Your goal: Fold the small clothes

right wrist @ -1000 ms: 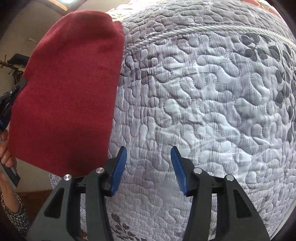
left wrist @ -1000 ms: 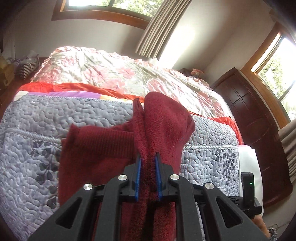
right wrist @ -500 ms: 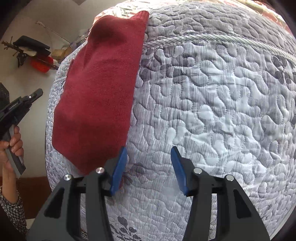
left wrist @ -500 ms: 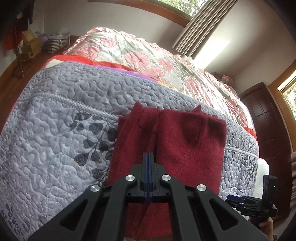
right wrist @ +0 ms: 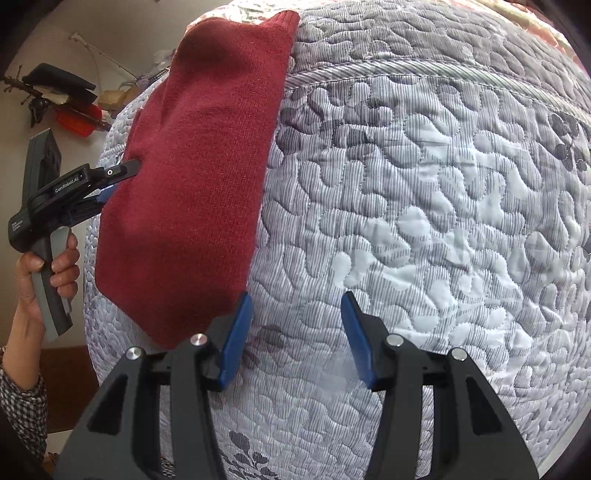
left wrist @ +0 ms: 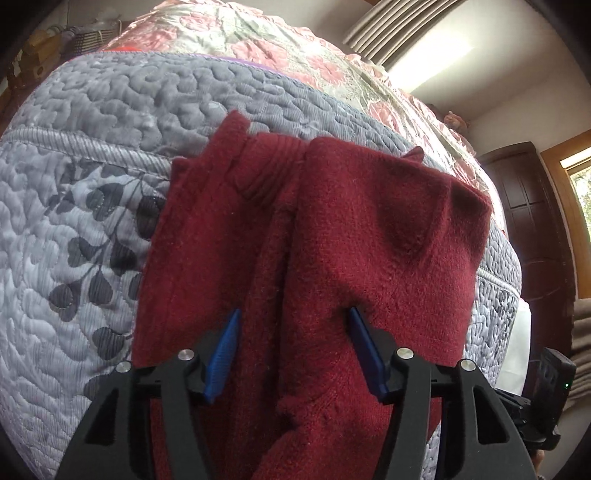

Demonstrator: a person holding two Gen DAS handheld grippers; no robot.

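- My left gripper (left wrist: 293,350) sits closest to me, jaws spread wide — the dark red knit garment (left wrist: 314,266) lies between and under its blue pads (left wrist: 223,350), but nothing is clamped.
- My right gripper (right wrist: 293,339) has its jaws apart too, hovering over bare quilt; its left pad is just beside the garment's lower corner, and I cannot tell if it touches.
- In the right wrist view I see the garment (right wrist: 199,177) folded into a long strip on the grey quilted bedspread (right wrist: 424,206), near the bed's rounded edge.
- At that view's left edge a hand (right wrist: 44,273) grips the other tool's handle, its fingers reaching the garment's far side.
- Further off — a pink floral blanket (left wrist: 280,55), then a dark wooden cabinet (left wrist: 532,221) and curtains (left wrist: 391,26).
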